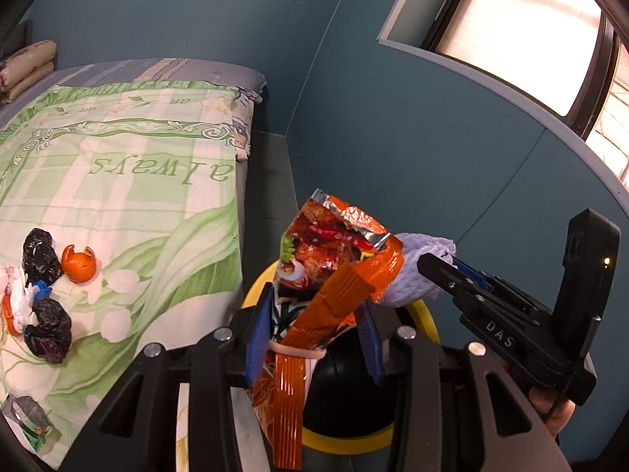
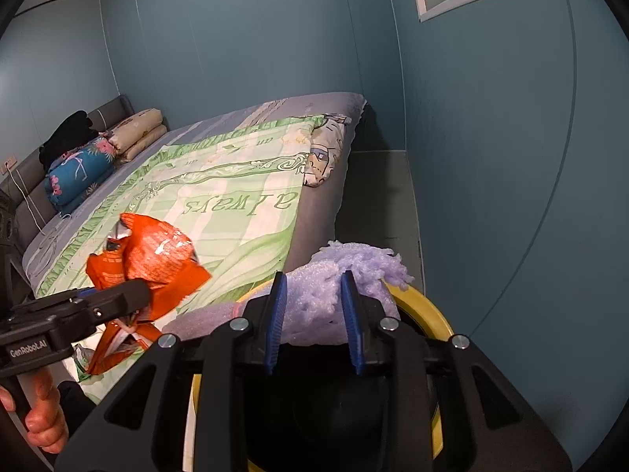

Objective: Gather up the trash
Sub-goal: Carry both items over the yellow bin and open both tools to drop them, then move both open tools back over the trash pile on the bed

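Landmark: a yellow-rimmed bin with a black liner stands on the floor at the foot corner of the bed, tight against its side.
Left gripper: above the bin's near rim, jaws drawn in and clamped on a crumpled orange snack wrapper, which stands up between the blue pads and trails down below them.
Right gripper: over the bin's mouth, blue pads set either side of a wad of lilac foam netting; the netting fills the gap and touches both, though whether they truly pinch it I cannot tell.
Foam netting: its frayed end hangs past the fingertips, above the bin's far rim.
Hands: a hand grips the left tool's handle on the bed side of the bin; fingers of the other hand show under the right tool.
Trash left on the bed: on the green quilt, well away from the bin, lie an orange peel, two black knotted bags, white crumpled plastic and a blue scrap clustered together.
Nearer scrap: a grey-and-green wrapper rests on the quilt's near edge, apart from that cluster.
Backdrop: teal wall behind the bin, pillows at the bed's far end.
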A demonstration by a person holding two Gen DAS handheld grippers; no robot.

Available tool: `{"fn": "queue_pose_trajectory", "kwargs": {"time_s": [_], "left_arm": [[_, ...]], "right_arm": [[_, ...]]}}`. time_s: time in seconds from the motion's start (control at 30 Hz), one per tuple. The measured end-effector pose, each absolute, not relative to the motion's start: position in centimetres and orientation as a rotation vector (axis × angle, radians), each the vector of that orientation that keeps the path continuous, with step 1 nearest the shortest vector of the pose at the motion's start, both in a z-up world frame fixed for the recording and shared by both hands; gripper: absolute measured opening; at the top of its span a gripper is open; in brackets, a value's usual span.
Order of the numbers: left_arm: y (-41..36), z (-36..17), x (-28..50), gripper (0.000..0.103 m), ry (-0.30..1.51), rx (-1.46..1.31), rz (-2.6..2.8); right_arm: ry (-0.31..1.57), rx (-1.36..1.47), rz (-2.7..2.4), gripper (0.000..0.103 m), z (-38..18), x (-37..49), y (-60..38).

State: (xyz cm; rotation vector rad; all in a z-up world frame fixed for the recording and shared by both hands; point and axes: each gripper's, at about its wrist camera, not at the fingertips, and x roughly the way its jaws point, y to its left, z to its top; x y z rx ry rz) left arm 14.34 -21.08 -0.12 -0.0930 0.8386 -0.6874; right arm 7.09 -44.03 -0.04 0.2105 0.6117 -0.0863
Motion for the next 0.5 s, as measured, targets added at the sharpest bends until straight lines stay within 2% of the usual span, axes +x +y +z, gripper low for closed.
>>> {"fn": "queue_pose_trajectory", "kwargs": {"time_s": [0.07,0.2,0.27,0.4,0.5], "left_arm": [[-21.7,-0.5,14.3,0.037,0.844,-0.086,-0.697],[-22.2,-0.6,14.2,0.042,0.843,-0.09,-0.704],[-22.1,-0.5,14.2,0.047,0.836,-0.1,-0.707],[-21.7,0.1,13.8,0.065,0.804,-0.107,-0.7],[-21.4,0.6,13.3,0.069,0.784,-0.098,-0.705]], "right_arm": [[0.613,0.209,-0.09,0.035,-0.1,7.3,-44.2],[0.606,0.22,-0.09,0.051,0.0,7.0,-44.6],[0.599,0.228,-0.097,0.054,0.2,6.8,-45.0],[0.581,0.251,-0.115,0.058,0.5,6.5,-45.8],[0.565,0.263,-0.121,0.06,0.9,6.2,-45.9]]}}
